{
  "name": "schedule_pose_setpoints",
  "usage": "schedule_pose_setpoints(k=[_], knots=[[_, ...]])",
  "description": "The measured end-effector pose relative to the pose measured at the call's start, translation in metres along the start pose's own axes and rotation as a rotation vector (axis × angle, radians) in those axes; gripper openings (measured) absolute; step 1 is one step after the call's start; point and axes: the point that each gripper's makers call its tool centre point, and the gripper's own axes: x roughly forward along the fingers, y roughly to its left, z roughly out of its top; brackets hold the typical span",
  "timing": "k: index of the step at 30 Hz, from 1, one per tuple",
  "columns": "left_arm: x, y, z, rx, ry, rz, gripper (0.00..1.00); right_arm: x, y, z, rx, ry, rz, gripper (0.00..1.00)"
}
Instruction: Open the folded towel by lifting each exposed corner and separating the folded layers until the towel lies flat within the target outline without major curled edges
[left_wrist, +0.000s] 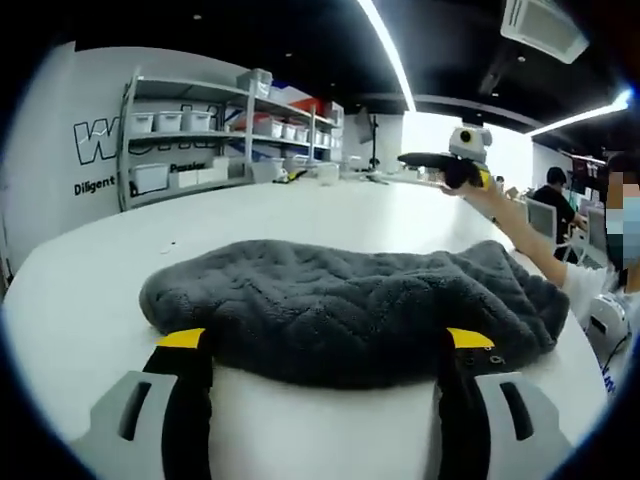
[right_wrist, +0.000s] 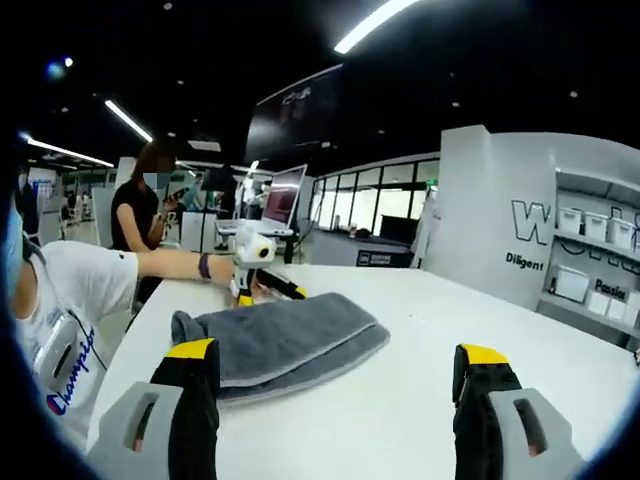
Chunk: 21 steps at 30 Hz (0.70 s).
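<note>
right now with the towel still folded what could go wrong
The gray towel lies folded in thick layers, so the left gripper, open at its near edge, may pinch several layers and drag the whole bundle instead of peeling one corner. The towel sits close to the white table's edge by the person, so a pull that way could slide it off. The right gripper is open and well off the towel, leaving nothing pinned.
</note>
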Motion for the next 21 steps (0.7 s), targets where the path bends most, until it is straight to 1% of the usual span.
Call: schedule_pose_setpoints(k=[3,6,8,13,17,21], knots=[[0.020,0.004,0.007,0.010,0.015,-0.028,0.93,-0.002,-0.004,-0.001,0.010,-0.003,-0.007,0.99],[0.042,0.007,0.014,0.023,0.038,-0.069,0.93,-0.003,-0.007,-0.003,0.012,0.002,-0.018,0.99],[0.055,0.010,0.019,0.029,0.042,-0.087,0.93,-0.003,-0.008,-0.004,0.008,0.007,-0.023,0.99],[0.085,0.005,0.026,0.033,0.041,-0.127,0.93,-0.005,-0.010,-0.006,0.007,0.013,-0.025,0.99],[0.103,0.004,0.031,0.032,0.029,-0.149,0.93,-0.006,-0.012,-0.006,0.011,0.010,-0.024,0.99],[0.114,0.002,0.036,0.031,0.013,-0.161,0.93,-0.008,-0.016,-0.009,0.022,0.006,-0.025,0.99]])
